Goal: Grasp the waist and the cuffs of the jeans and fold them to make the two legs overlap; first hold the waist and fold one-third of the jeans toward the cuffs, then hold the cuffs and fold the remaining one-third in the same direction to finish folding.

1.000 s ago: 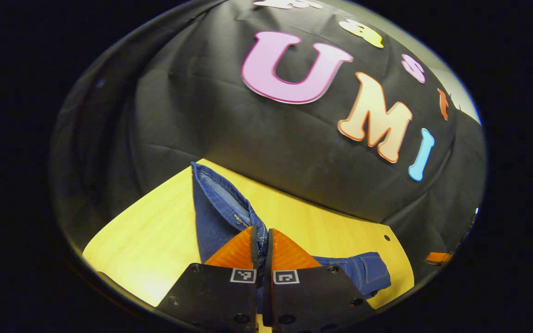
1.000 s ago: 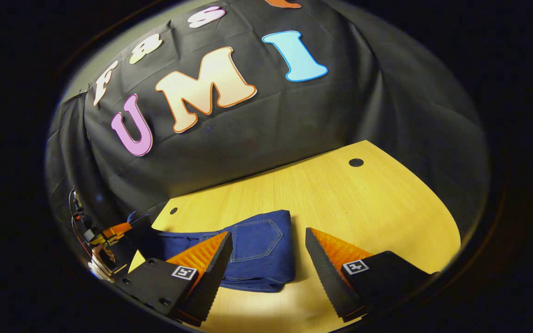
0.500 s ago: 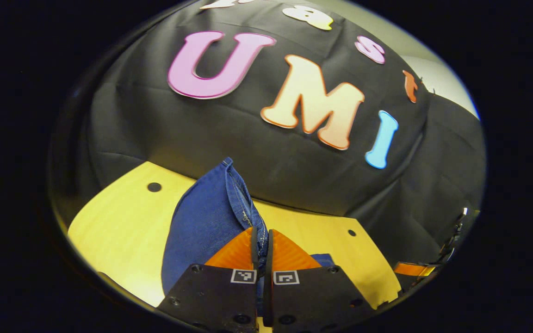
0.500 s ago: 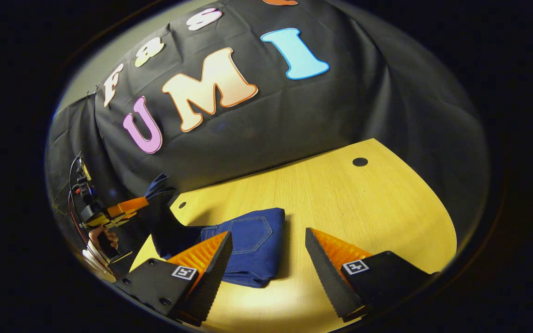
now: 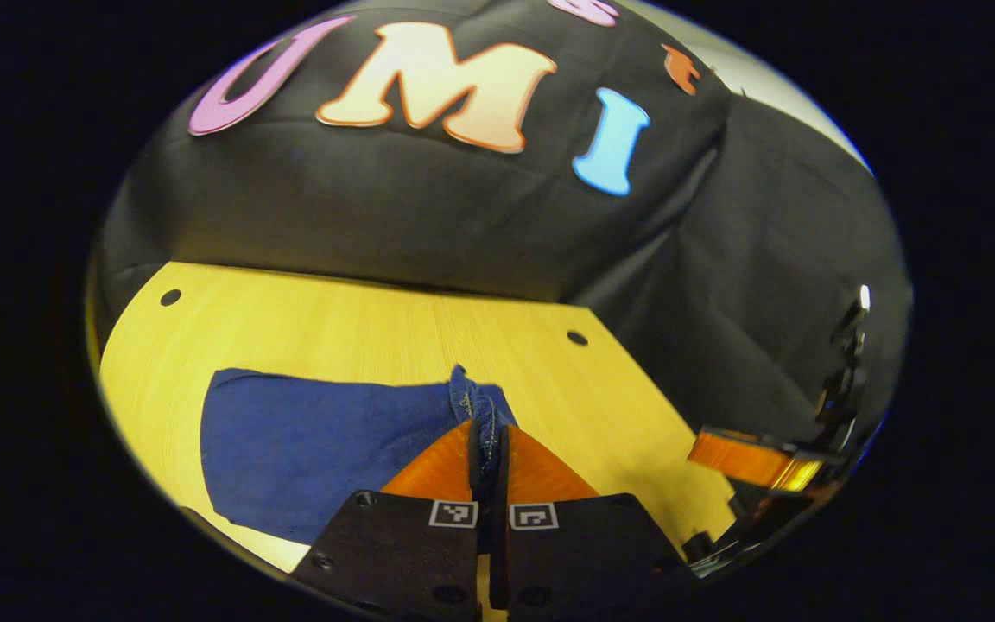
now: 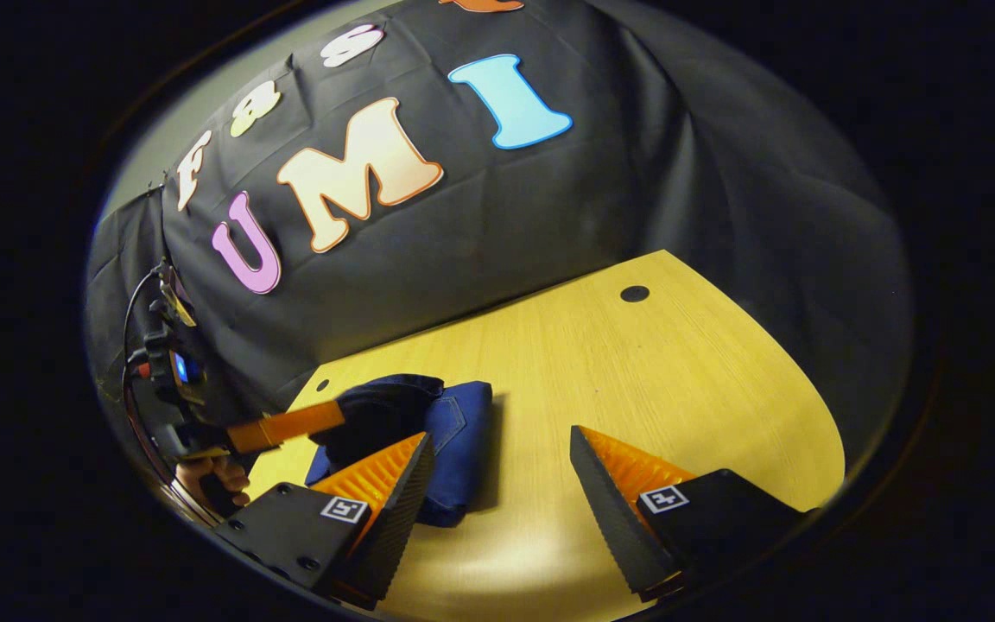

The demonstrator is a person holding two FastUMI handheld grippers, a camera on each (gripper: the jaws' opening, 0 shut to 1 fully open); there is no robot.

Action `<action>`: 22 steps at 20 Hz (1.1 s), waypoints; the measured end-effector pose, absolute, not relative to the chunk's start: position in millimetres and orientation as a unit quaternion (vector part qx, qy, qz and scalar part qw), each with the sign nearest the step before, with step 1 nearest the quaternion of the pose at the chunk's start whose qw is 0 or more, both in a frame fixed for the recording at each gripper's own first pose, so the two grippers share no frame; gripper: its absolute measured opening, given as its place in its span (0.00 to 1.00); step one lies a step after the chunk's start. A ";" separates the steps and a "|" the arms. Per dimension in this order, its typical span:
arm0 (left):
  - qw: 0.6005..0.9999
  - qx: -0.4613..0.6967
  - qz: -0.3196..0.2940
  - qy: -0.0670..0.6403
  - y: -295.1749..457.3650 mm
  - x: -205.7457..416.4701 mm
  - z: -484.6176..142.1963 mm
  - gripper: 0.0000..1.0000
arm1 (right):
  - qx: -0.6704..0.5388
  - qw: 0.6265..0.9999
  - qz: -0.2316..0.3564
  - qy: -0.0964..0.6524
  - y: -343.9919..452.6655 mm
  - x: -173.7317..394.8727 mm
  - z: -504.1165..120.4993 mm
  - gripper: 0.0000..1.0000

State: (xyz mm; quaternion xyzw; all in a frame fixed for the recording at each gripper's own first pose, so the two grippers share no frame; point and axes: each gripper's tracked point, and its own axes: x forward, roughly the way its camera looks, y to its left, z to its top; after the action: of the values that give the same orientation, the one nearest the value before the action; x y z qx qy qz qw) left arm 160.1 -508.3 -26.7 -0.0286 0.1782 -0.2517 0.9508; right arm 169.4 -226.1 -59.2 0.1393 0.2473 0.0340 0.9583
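the left gripper (image 5: 487, 449) is clamped on a hem of the jeans (image 5: 316, 445), which lie folded on the table (image 5: 359, 315) toward nine o'clock, while the right gripper (image 6: 502, 479) gapes empty above the table.

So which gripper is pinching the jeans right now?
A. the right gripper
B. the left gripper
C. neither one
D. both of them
B: in the left gripper view the left gripper is closed with a seam of the jeans caught between its fingers, while in the right gripper view the right gripper stands wide open above the table, touching no cloth.
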 end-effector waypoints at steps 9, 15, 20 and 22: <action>0.942 0.043 -0.254 0.216 -526.1 134.2 -75.9 0.12 | 0.131 0.958 0.036 0.252 -217.8 162.2 -63.1 0.98; 0.955 0.077 -0.245 0.148 -477.4 105.8 -27.4 0.75 | 0.136 0.964 0.030 0.225 -194.0 155.1 -39.4 0.98; 0.984 0.063 -0.134 0.104 -356.1 112.8 17.6 0.90 | 0.134 0.974 0.026 0.182 -145.2 145.0 -14.0 0.98; 0.988 0.043 -0.106 0.103 -320.1 111.4 25.2 0.88 | 0.128 0.975 0.032 0.178 -120.1 139.9 -12.4 0.98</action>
State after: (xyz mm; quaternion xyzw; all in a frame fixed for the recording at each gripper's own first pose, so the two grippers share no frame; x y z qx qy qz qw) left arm 111.4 -320.1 25.2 0.0427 0.1026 -0.1064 0.9881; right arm 139.9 -120.1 -12.4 0.1281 0.1782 0.0320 0.9751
